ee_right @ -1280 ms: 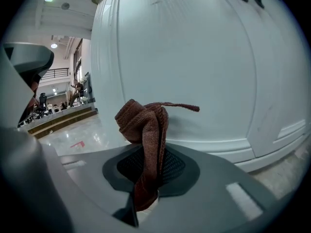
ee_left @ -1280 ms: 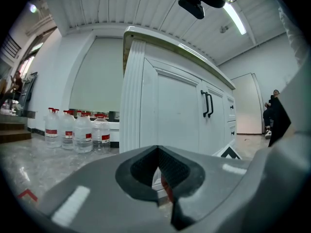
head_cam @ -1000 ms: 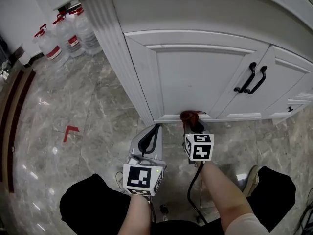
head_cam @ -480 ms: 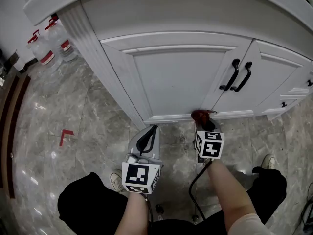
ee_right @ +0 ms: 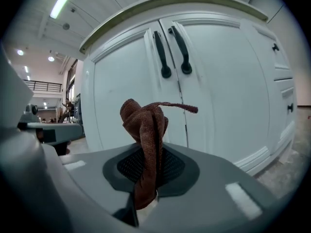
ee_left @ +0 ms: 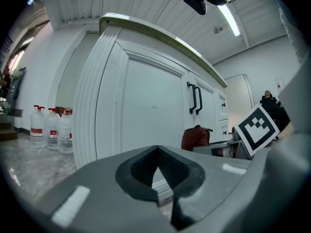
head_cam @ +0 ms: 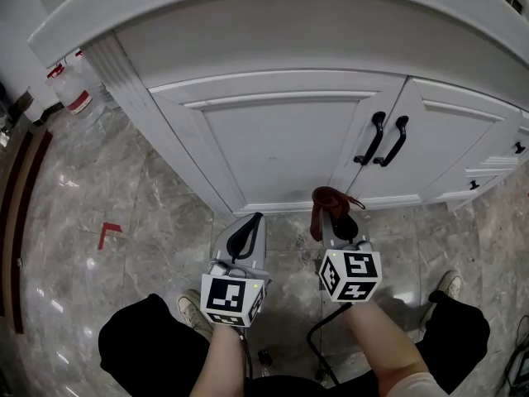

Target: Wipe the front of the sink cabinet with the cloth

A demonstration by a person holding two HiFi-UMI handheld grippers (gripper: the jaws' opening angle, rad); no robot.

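Note:
The white sink cabinet [head_cam: 281,139] fills the top of the head view, with two doors and a pair of black handles [head_cam: 382,139]. My right gripper [head_cam: 331,213] is shut on a bunched brown cloth [head_cam: 325,201], which sticks up from its jaws a little in front of the cabinet's bottom rail. In the right gripper view the cloth [ee_right: 145,140] stands before the cabinet doors [ee_right: 223,91], below the handles [ee_right: 171,50]. My left gripper [head_cam: 248,231] hangs beside it to the left, shut and holding nothing, pointing at the left door [ee_left: 146,115].
Grey marble floor [head_cam: 124,222] lies below the cabinet. Several water bottles with red caps [head_cam: 70,85] stand at the cabinet's left end. A red mark [head_cam: 107,233] is on the floor. A black cable [head_cam: 318,337] trails under my right arm. Shoes [head_cam: 447,284] show low down.
The head view has swung so the cabinet sits more centred and the handles further left. My right gripper with the cloth has drawn slightly back from the bottom rail.

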